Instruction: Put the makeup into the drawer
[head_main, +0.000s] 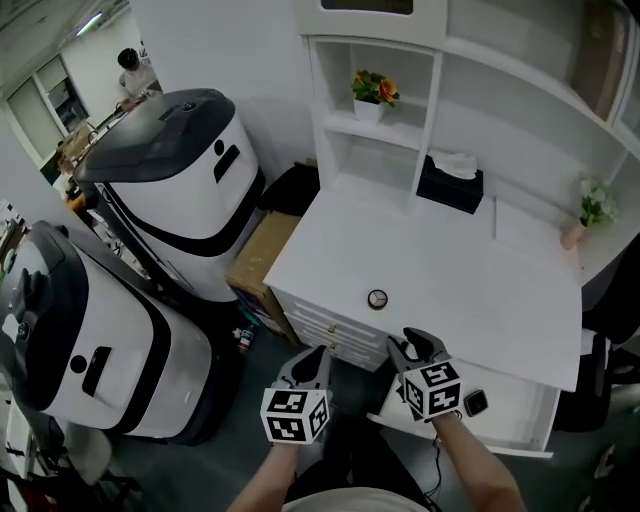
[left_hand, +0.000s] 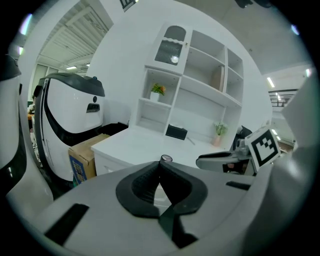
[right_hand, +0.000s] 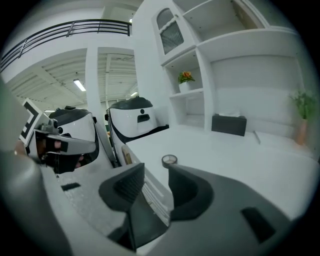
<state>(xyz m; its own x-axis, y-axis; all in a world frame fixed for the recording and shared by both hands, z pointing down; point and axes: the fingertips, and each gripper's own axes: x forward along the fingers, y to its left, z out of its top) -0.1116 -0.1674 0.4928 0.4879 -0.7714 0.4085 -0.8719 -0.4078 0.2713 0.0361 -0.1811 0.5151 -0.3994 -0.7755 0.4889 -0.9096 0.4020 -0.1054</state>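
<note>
White desk (head_main: 470, 290), round makeup compact (head_main: 377, 298) just beyond released right claw (head_main: 415, 343), left claw (head_main: 316, 356) clenched empty

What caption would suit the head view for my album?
The left tool and right tool hover before a white desk bearing one small round makeup compact.

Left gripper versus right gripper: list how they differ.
The left gripper has its jaws together; the right gripper has them apart. In the head view the right gripper sits nearer the open drawer than the left gripper. Both are empty, facing the round compact on the desk.
</note>
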